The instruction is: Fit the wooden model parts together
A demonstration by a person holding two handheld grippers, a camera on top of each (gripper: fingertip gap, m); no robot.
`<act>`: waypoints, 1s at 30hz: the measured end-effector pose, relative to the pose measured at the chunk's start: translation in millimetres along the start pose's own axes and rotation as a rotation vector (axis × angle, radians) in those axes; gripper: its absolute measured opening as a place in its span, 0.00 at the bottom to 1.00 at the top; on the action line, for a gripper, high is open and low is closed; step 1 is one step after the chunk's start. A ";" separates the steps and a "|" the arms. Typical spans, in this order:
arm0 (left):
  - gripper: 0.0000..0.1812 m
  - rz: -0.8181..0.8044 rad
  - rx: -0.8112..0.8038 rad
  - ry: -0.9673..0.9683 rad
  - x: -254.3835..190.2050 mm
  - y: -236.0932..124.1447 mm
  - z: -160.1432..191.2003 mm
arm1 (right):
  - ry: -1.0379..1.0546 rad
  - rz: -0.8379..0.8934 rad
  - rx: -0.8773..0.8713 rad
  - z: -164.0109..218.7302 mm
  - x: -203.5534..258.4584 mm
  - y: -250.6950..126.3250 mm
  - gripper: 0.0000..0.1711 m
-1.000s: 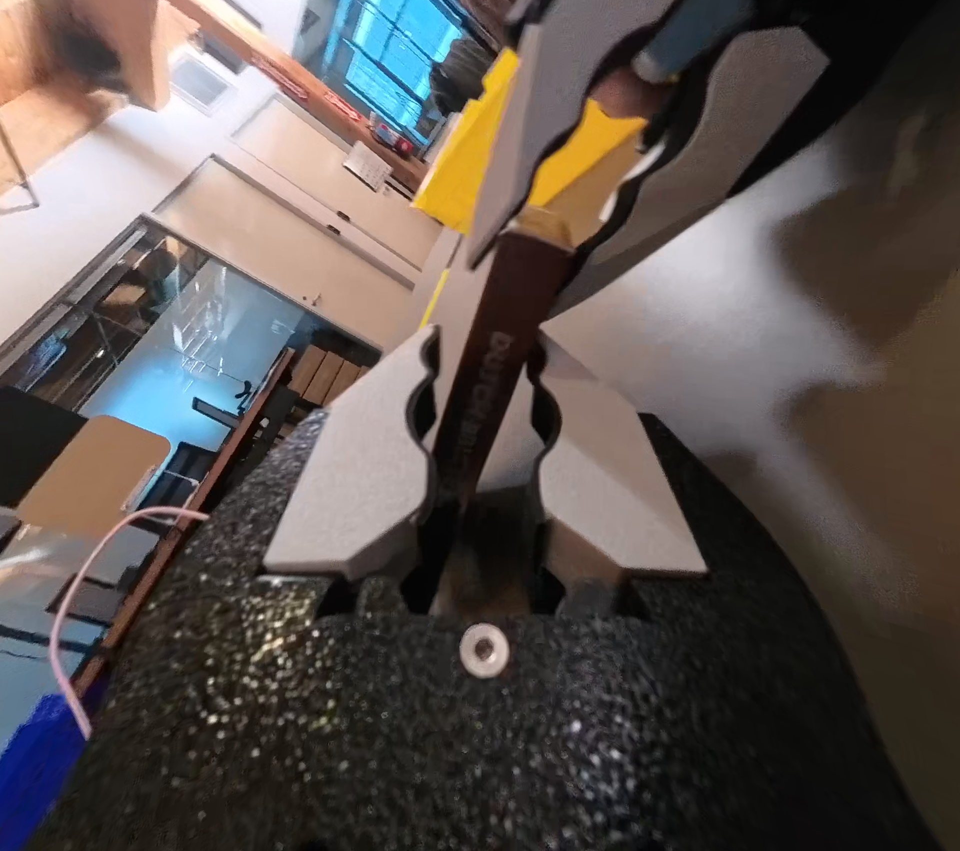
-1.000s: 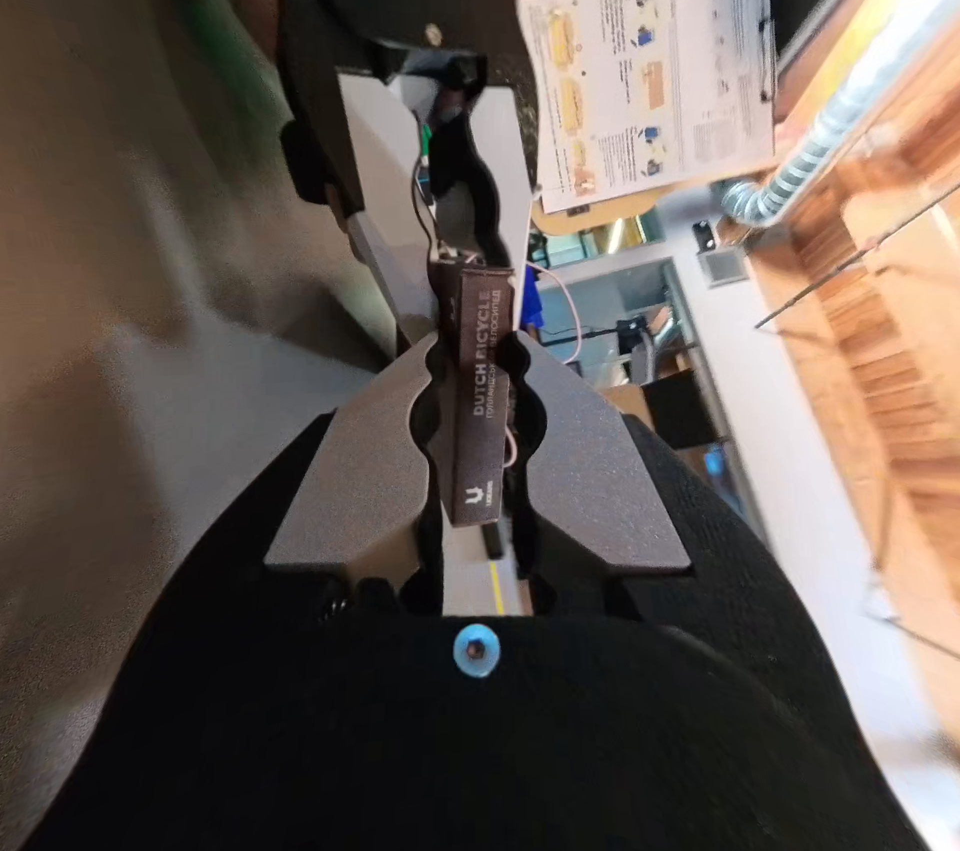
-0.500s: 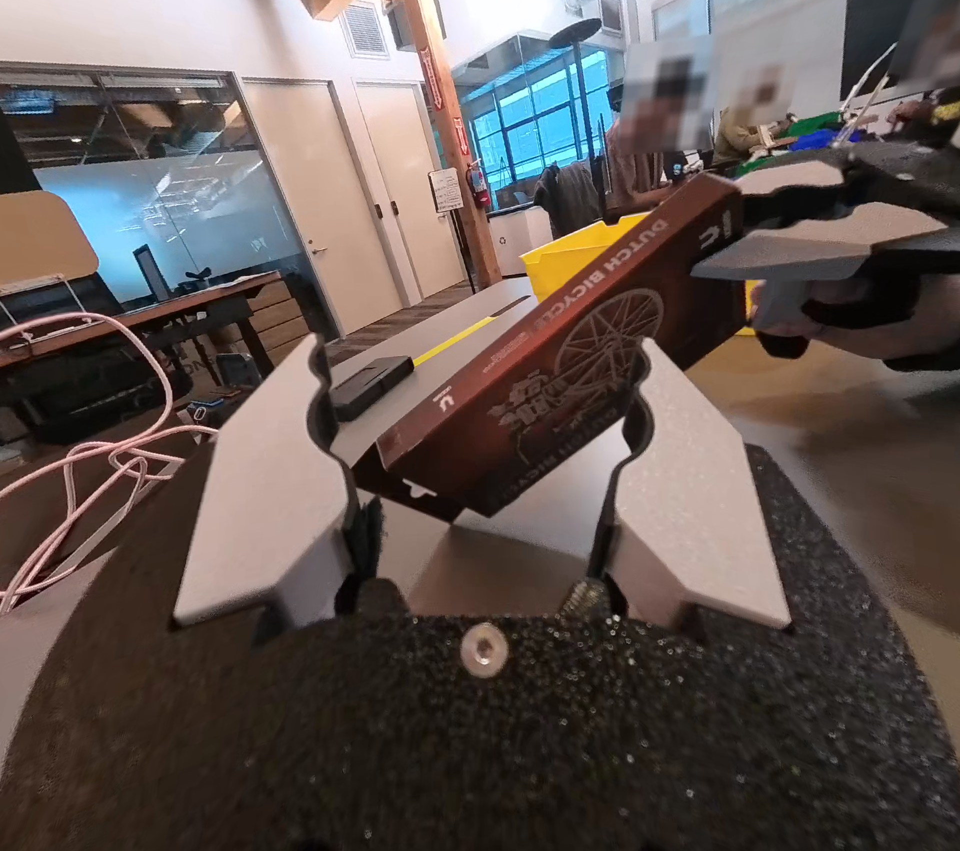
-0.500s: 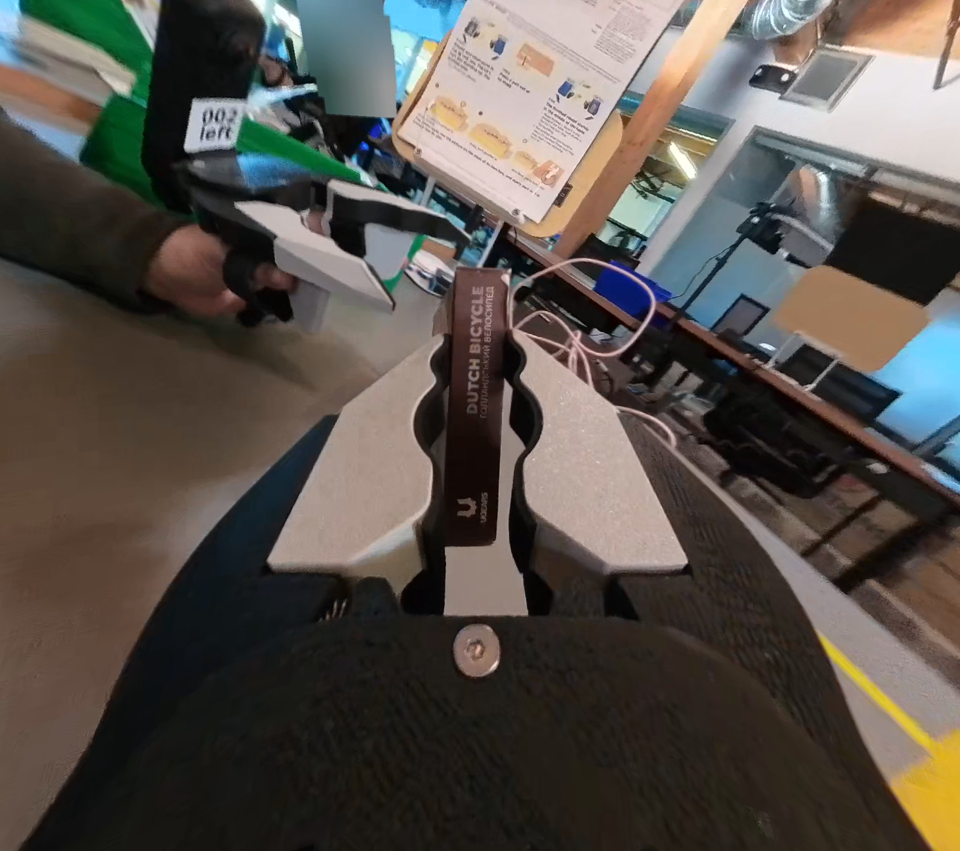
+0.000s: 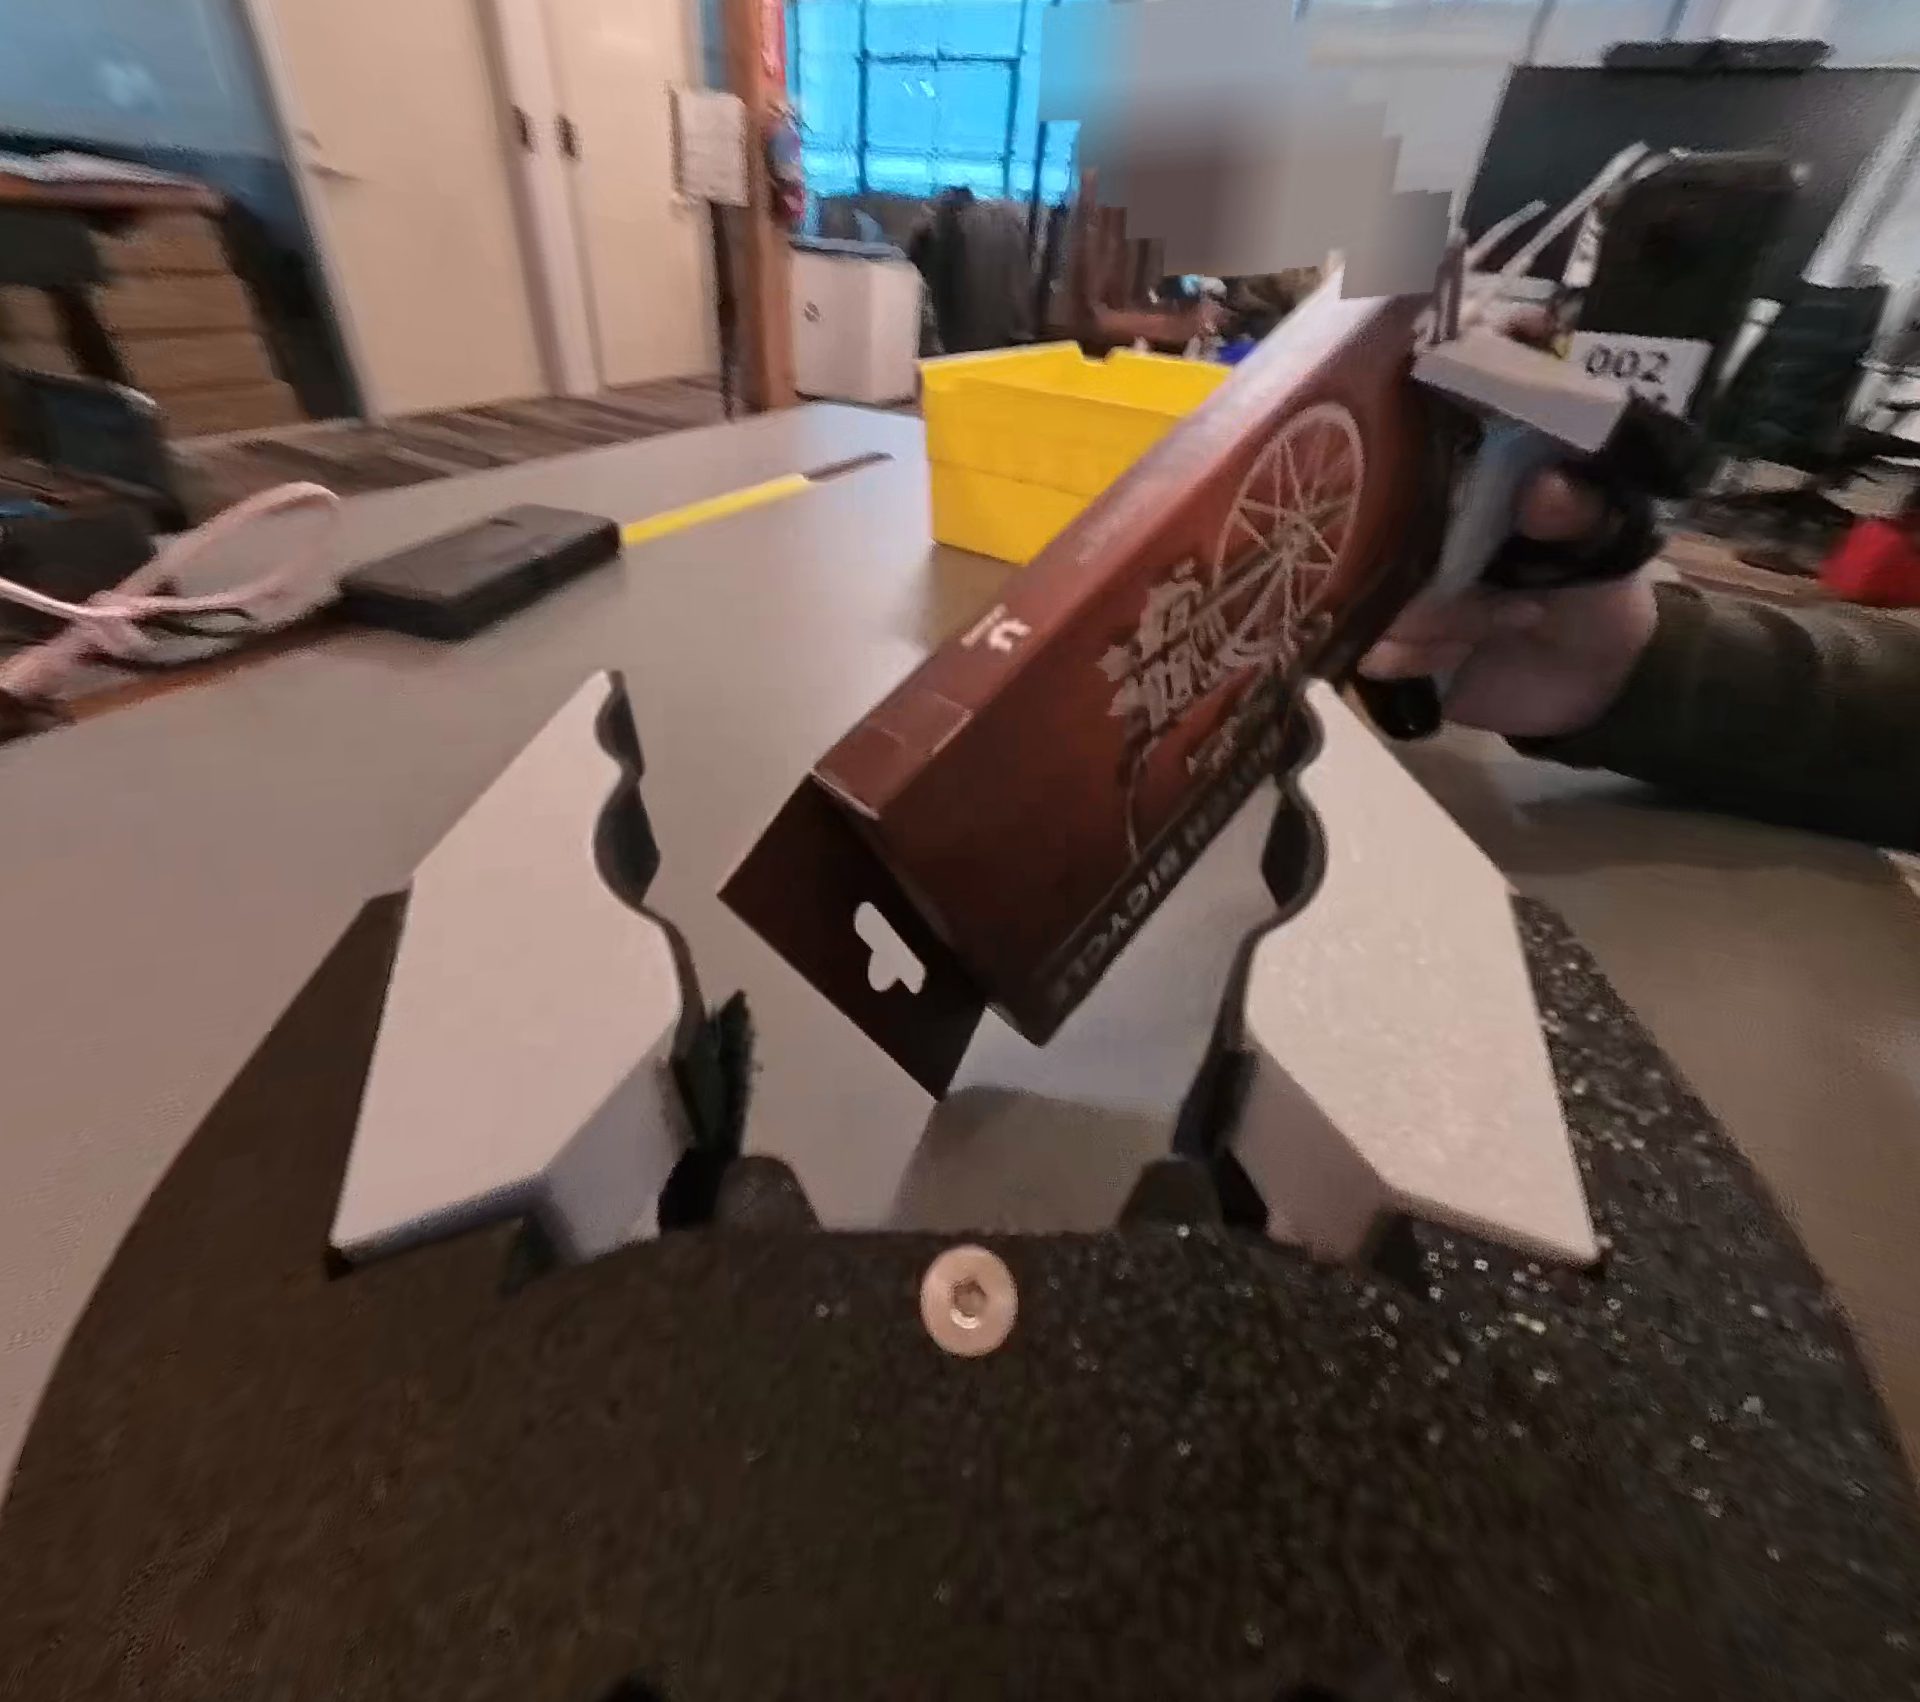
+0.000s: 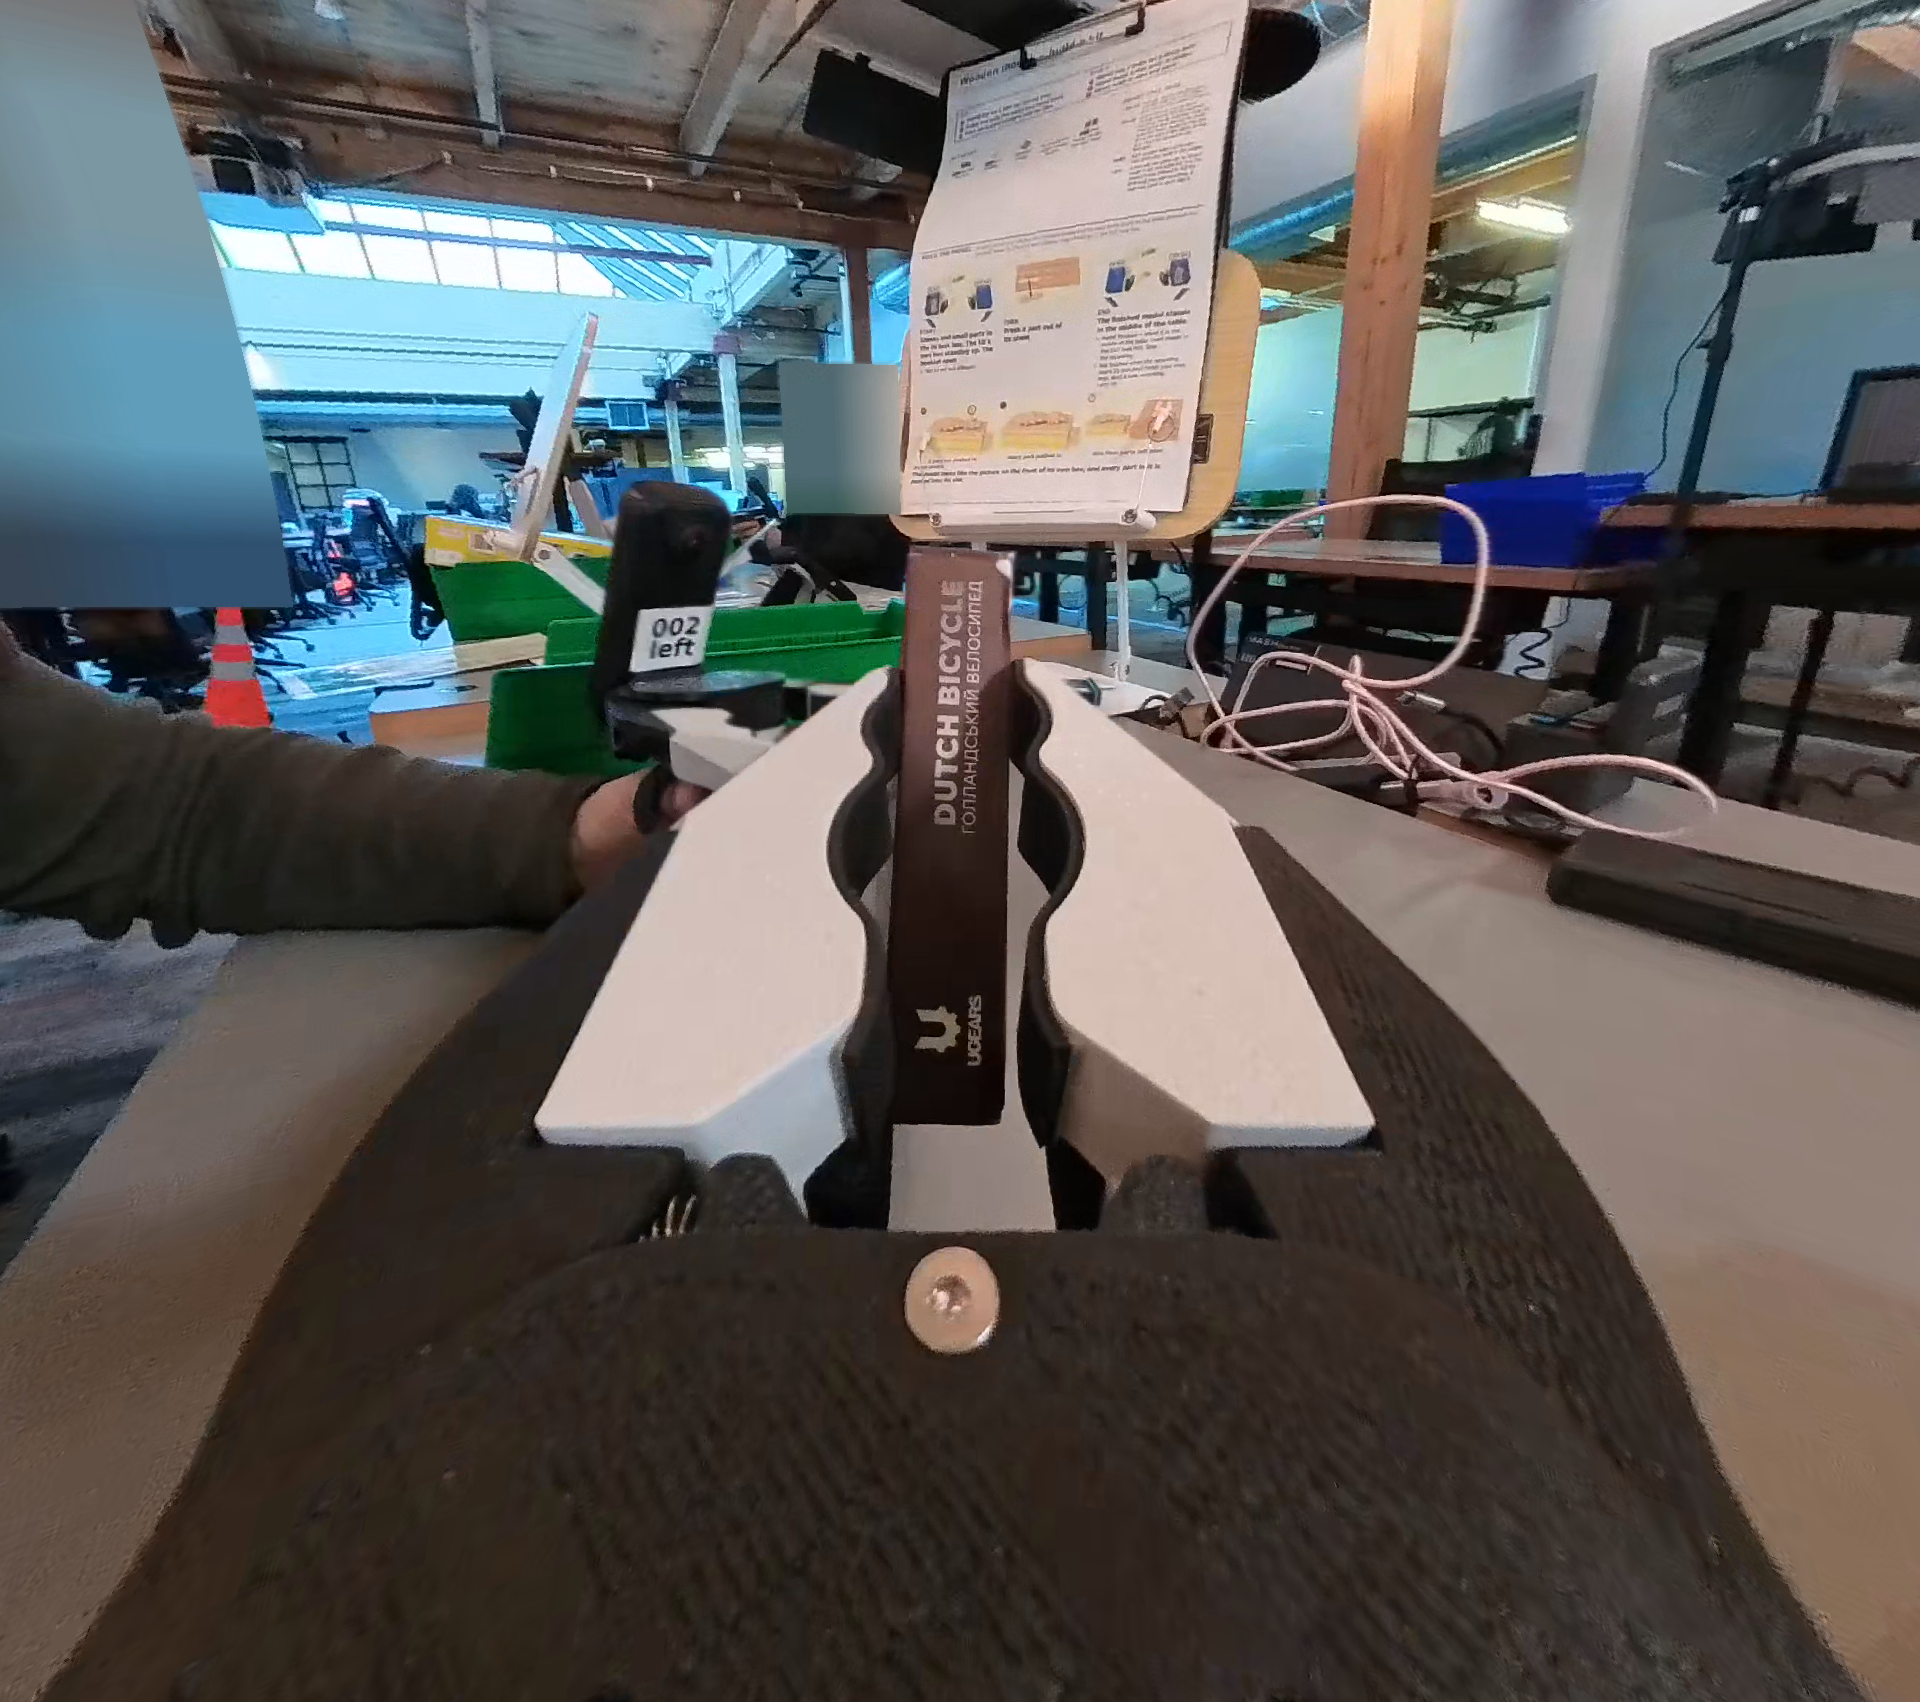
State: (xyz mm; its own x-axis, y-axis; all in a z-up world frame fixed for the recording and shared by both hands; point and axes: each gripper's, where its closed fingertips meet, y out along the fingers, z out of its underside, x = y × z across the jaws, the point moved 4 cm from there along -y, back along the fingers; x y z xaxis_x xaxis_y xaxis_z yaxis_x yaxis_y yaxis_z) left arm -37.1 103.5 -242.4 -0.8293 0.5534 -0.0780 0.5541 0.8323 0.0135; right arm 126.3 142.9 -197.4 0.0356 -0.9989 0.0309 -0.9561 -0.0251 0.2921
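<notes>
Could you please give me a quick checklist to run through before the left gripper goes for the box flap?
1. Right gripper shut on box: ok.
2. Left gripper open wide enough for the flap: ok.
3. Flap lies between the left gripper's fingers: ok, touching neither.
4. Box end already open: ok, flap hangs loose.
5. Wooden parts still inside the box: cannot tell.
6. Bare table under the box: ok.

A: How much of the brown box shows in the right wrist view?
B: Only its narrow edge; the faces hide between the right gripper's fingers.
A: And the left wrist view?
B: Background blurred; the yellow bin partly behind the box.
</notes>
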 end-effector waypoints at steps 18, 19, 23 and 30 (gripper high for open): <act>0.09 0.207 0.303 0.286 -25.5 -4.7 20.2 | -1.179 0.094 0.499 21.7 28.8 2.9 0.32; 0.09 0.208 0.306 0.309 -27.6 -4.5 19.7 | -1.260 0.072 0.544 32.5 34.6 6.1 0.33; 0.09 0.219 0.303 0.400 -36.1 -5.0 19.4 | -1.295 0.040 0.634 59.7 37.7 15.0 0.36; 0.09 0.279 0.237 0.684 -63.4 -7.9 18.0 | -1.180 0.045 0.705 68.6 29.0 13.5 0.28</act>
State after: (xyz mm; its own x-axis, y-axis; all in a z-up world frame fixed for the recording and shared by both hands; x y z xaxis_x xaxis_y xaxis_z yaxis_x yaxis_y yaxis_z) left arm 12.4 61.3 -255.6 -0.4742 0.7023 0.5309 0.6860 0.6727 -0.2772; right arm 94.5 110.8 -258.2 0.0738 -0.4312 -0.8992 -0.9062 0.3475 -0.2410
